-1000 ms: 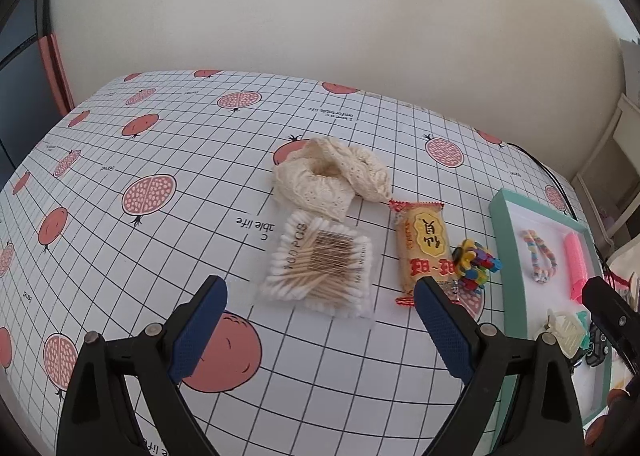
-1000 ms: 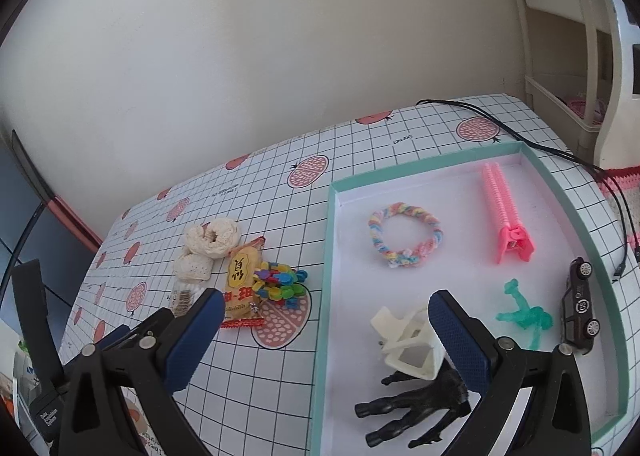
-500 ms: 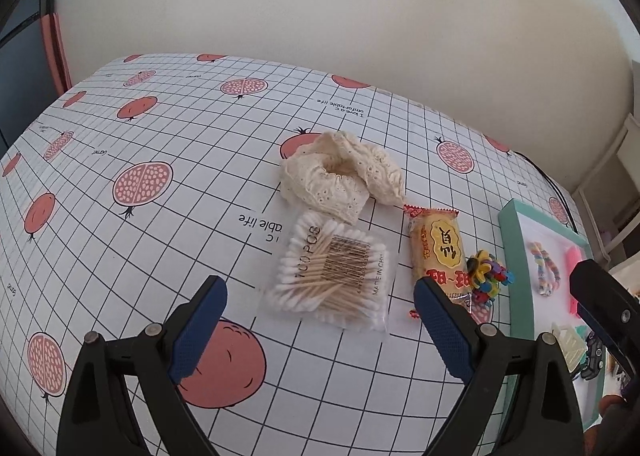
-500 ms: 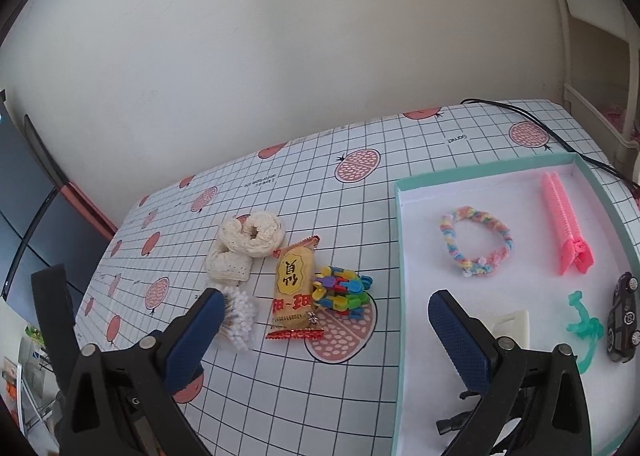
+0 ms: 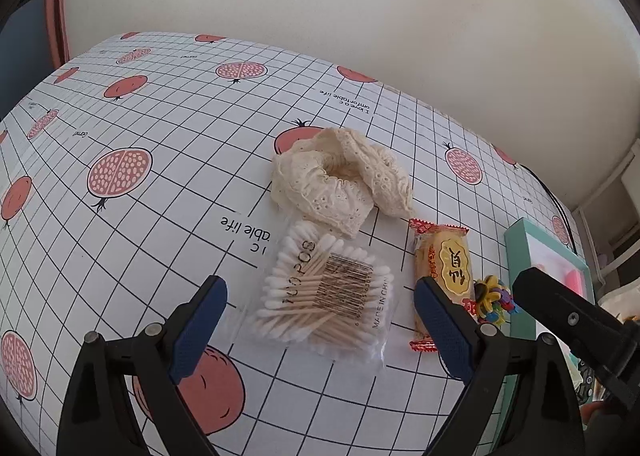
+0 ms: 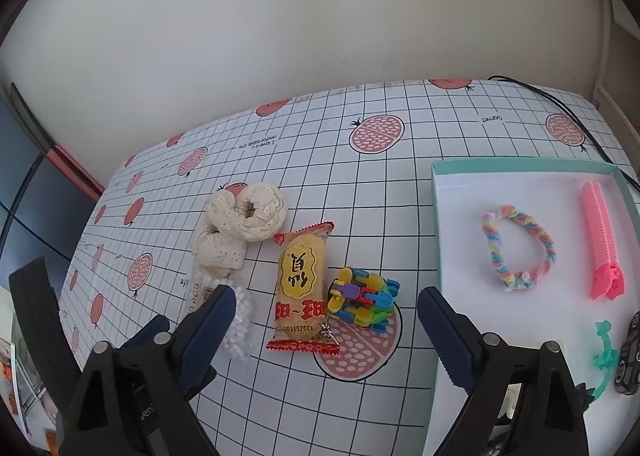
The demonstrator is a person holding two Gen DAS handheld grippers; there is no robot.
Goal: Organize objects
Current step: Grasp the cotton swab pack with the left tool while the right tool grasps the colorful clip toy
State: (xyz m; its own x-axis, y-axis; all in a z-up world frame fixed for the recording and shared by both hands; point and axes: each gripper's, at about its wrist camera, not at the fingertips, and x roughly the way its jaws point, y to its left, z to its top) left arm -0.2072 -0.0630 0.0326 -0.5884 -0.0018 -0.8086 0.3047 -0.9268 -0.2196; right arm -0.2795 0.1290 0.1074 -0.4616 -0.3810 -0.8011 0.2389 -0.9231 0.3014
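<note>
Snack packet (image 6: pixel 303 288) lies lower centre in the right wrist view, touching the plastic toy (image 6: pixel 363 301). Right gripper (image 6: pixel 322 330) spread wide, empty. Left gripper (image 5: pixel 320 330) spread over the cotton swab bag (image 5: pixel 324 296). Risk: jaws drag both items; slick bag slips.

black hand-held grippers with blue pads

each hand-held gripper, left (image 5: pixel 320 308) and right (image 6: pixel 324 312), has two matte black angular fingers (image 5: pixel 120 368), faced inside with textured dark blue pads (image 6: pixel 448 340) and fastened by round silver screws (image 6: pixel 489 339).
</note>
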